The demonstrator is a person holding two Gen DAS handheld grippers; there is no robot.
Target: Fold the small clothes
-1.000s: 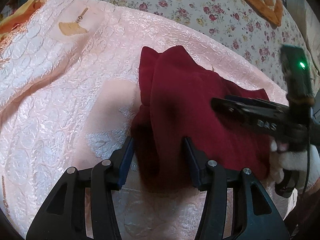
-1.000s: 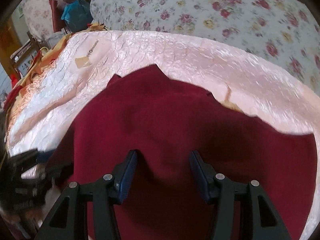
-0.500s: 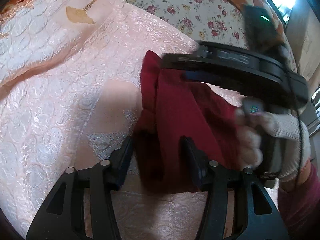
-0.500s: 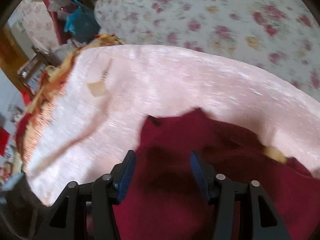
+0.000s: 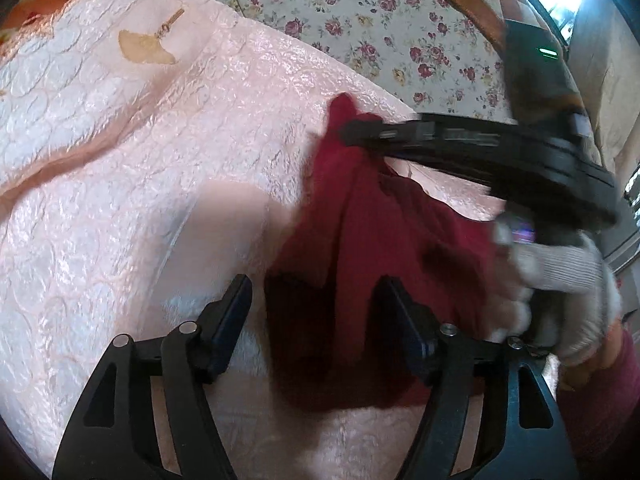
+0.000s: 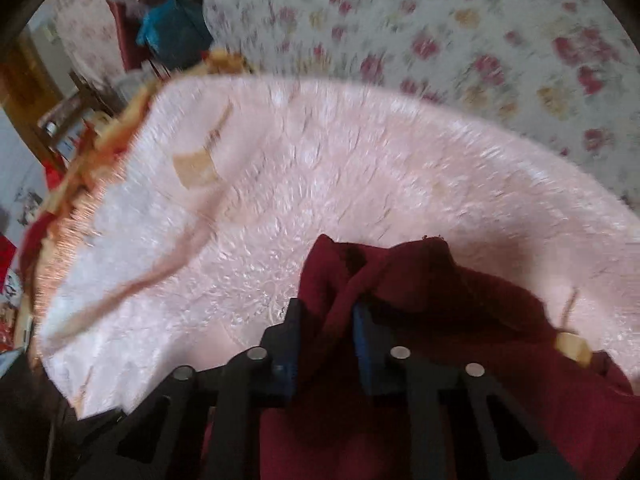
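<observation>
Only right wrist view shows right gripper [image 6: 326, 320] pinching red garment [image 6: 460, 340].

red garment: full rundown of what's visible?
The red garment is dark maroon, soft and knit-looking, crumpled in loose folds on the pink quilted cover. The right gripper is shut on a bunched fold near its top edge and lifts it. The left gripper is open, jaws straddling the lower edge. The garment type is unclear.

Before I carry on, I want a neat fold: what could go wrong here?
The right gripper pinches only a bunched ridge of the red garment, so the cloth may slip out. The left gripper is open around the garment, not holding it, so the pull may drag it across the pink quilt.
</observation>
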